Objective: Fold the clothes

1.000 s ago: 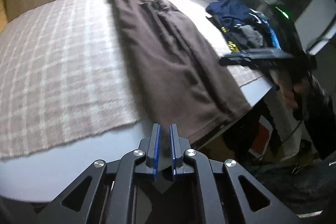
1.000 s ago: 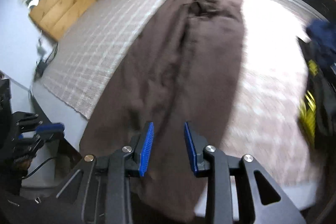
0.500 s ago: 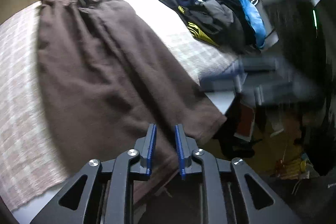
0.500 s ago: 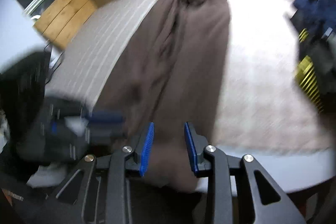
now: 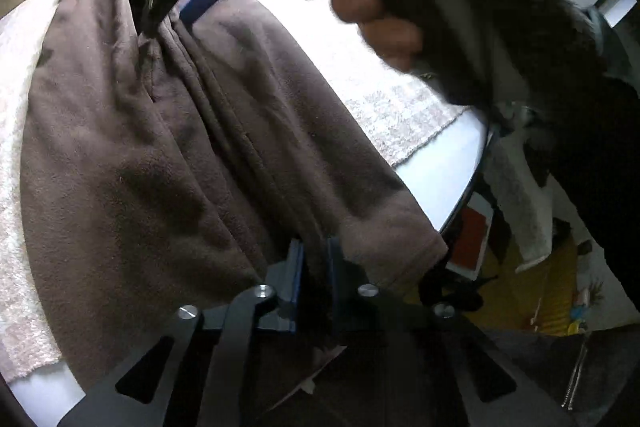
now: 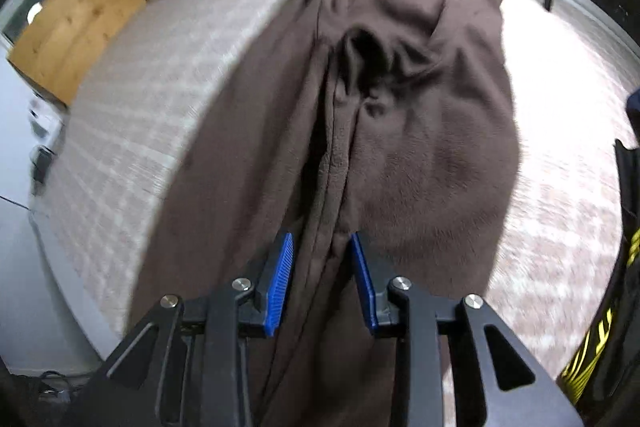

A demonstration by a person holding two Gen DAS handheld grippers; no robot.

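Brown fleece trousers (image 5: 168, 147) lie lengthwise on a checked cloth (image 5: 400, 111) over the table. My left gripper (image 5: 314, 267) is at the hem end, its jaws narrowly apart with the inner leg seam between them. My right gripper (image 6: 322, 267) is open over the middle of the trousers (image 6: 420, 147), its blue pads (image 6: 280, 279) either side of the central fold. In the left wrist view the right gripper (image 5: 188, 7) and the hand holding it hover above the waist end.
The pale table edge (image 5: 448, 187) drops off on the right, with floor clutter below. A dark garment pile with yellow print (image 6: 624, 267) lies at the right. A wooden cabinet (image 6: 72, 31) stands beyond the table on the left.
Both grippers have come down close onto the trousers. The left has moved to the hem seam; the right has moved forward over the central fold and across the left wrist view.
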